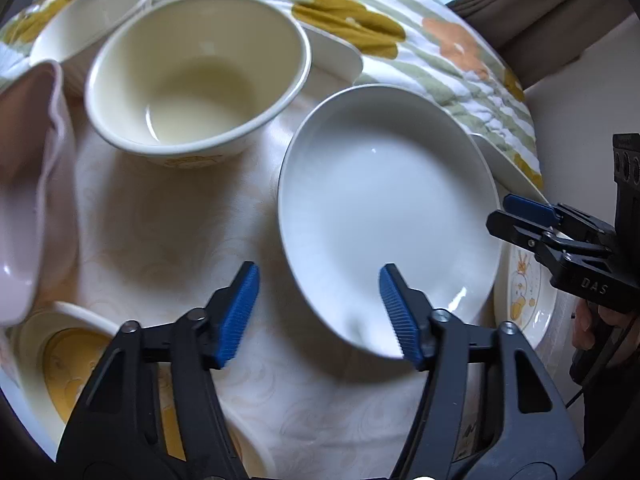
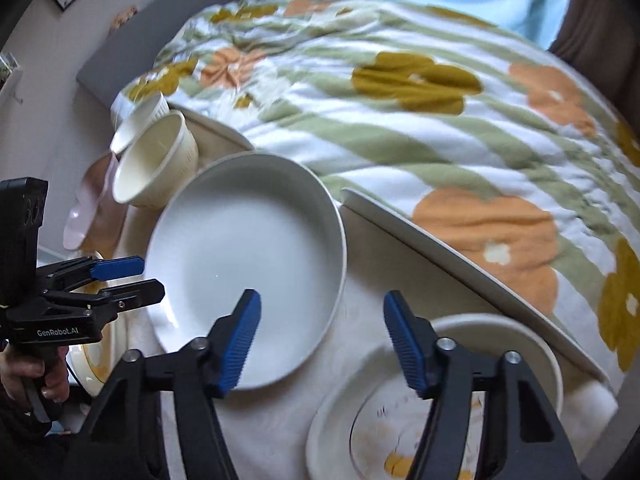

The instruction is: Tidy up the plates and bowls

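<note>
Left wrist view looks down on a pale tablecloth (image 1: pixel 168 216) with dishes all around. The left gripper (image 1: pixel 319 312) has its blue jaws wide apart and holds nothing. Its right finger sits over the near rim of a big white bowl (image 1: pixel 384 208), but I cannot tell if it touches. Behind that bowl, to the left, stands a deep cream bowl (image 1: pixel 196 76), and another cream bowl (image 1: pixel 92 24) is just behind that one. A pink bowl (image 1: pixel 28 184) is at the left edge, tilted up. Down in the left corner is a dish with a yellow middle (image 1: pixel 60 352). At the right edge is a plate with a duck picture (image 1: pixel 524 292), just beside the big white bowl, and the right gripper (image 1: pixel 520 220) is above it.

Right wrist view shows things the other one does not. A flowered blanket (image 2: pixel 420 120) fills most of the top. The plate's duck cannot be seen here; the plate (image 2: pixel 360 408) lies low, under the right gripper (image 2: pixel 322 344), whose jaws are wide apart and empty. The big white bowl (image 2: pixel 244 248) is to the left of it. The left gripper (image 2: pixel 136 280) shows from the side here, at the bowl's left rim, with a hand (image 2: pixel 28 376) holding its handle.
</note>
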